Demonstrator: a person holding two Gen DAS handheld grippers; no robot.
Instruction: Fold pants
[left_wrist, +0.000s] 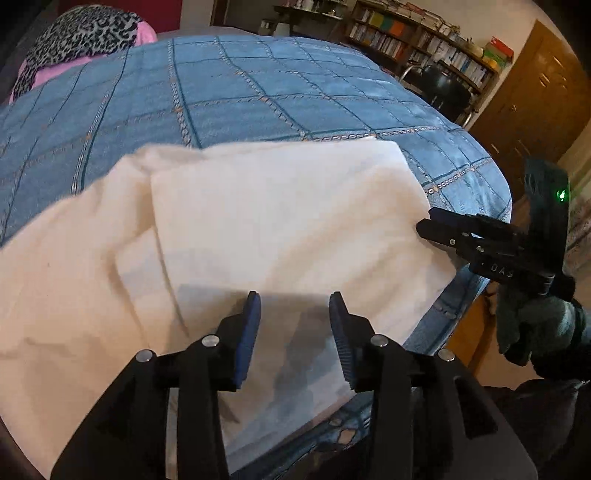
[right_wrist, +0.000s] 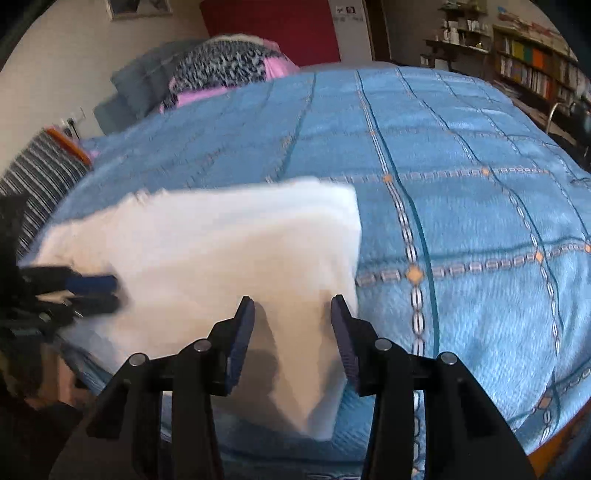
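A: Blue bedspread (right_wrist: 461, 192) as the surface. Both grippers spread wide, gripping nothing?
B: yep. Left gripper (left_wrist: 294, 306) and right gripper (right_wrist: 293, 308) hover over the white pants' (left_wrist: 258, 221) near edge, right one by its corner

Open right hand-held gripper (right_wrist: 292, 301) hovers over white pants (right_wrist: 221, 251).

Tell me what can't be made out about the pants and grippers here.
- Pants: left end cut off by the left wrist view's edge.
- Pants' near edge: hidden behind the left gripper.
- Left gripper in the right wrist view: motion-blurred.
- Right gripper: open, nothing held.
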